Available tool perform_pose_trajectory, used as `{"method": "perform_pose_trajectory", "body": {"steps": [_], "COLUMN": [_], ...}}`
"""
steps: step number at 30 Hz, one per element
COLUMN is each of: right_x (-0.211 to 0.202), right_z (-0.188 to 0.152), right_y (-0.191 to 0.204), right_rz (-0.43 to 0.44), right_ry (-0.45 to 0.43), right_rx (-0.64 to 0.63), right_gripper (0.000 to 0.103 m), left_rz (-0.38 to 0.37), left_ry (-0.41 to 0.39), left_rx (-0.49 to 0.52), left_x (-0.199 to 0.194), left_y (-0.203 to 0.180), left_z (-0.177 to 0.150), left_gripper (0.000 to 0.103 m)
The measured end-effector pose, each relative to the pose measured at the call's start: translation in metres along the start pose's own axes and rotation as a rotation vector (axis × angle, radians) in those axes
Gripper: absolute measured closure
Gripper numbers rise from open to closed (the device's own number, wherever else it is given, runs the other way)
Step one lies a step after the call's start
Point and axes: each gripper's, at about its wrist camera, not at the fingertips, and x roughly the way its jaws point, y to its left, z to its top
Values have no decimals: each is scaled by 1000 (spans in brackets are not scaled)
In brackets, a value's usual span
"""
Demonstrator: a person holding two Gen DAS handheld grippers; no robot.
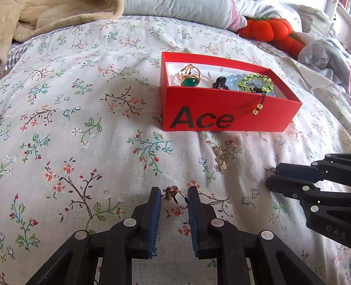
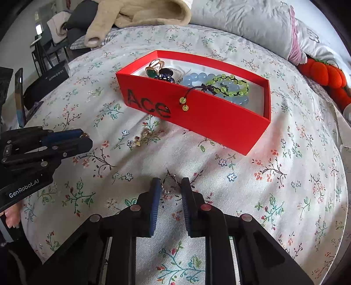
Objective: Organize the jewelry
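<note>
A red "Ace" box [image 1: 219,114] [image 2: 219,122] lies on the floral bedspread. It holds a green-stone gold ring [image 1: 189,75], a dark ring, blue beads and a green bead bracelet [image 2: 228,87] whose cord hangs over the wall. My left gripper [image 1: 174,195] is shut on a bronze ring [image 1: 175,196] pinched between its pads, low over the bed; it also shows in the right wrist view [image 2: 84,134]. My right gripper [image 2: 171,186] brackets a thin silver ring [image 2: 169,184] on the bedspread, the jaws narrowly apart; contact is unclear. Small gold earrings [image 1: 222,156] [image 2: 142,138] lie before the box.
A beige blanket [image 1: 54,17] and grey pillows [image 2: 241,24] lie at the bed's far side. An orange pumpkin plush [image 1: 267,29] sits at the far right. A dark box [image 2: 48,81] and chairs stand beyond the bed's left edge.
</note>
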Motion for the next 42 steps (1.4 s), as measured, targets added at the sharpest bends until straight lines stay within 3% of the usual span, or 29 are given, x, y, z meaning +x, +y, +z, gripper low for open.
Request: {"method": "perform_pose_trajectory", "body": {"steps": [9, 13, 28, 30, 32, 33, 39, 42], "right_x": [-5, -6, -16, -13, -11, -10, -1, 2], "right_z": [1, 2, 4, 3, 2, 1, 1, 2], "right_y": [-7, -12, -23, -25, -25, -24, -18, -20], "right_rz": [28, 48, 88, 99, 108, 111, 106, 88], "right_ry": [-5, 5, -17, -4, 6, 2, -1, -11], "right_rx": [28, 52, 115, 143, 160, 162, 166, 173], "right_gripper": [94, 103, 103, 98, 68, 63, 62, 67], "left_rz": [0, 1, 0, 1, -1, -2, -4, -8], "left_ry": [-3, -9, -32, -32, -29, -27, -16, -13], "left_rx": [-4, 5, 20, 19, 14, 13, 7, -1], "left_x": [-1, -4, -11, -11, -11, -10, -6, -5], "left_y": [0, -1, -5, -5, -5, -5, -4, -3], "left_z": [3, 6, 15, 15, 14, 14, 10, 9], "left_gripper": [84, 84, 84, 84, 84, 84, 84, 84]}}
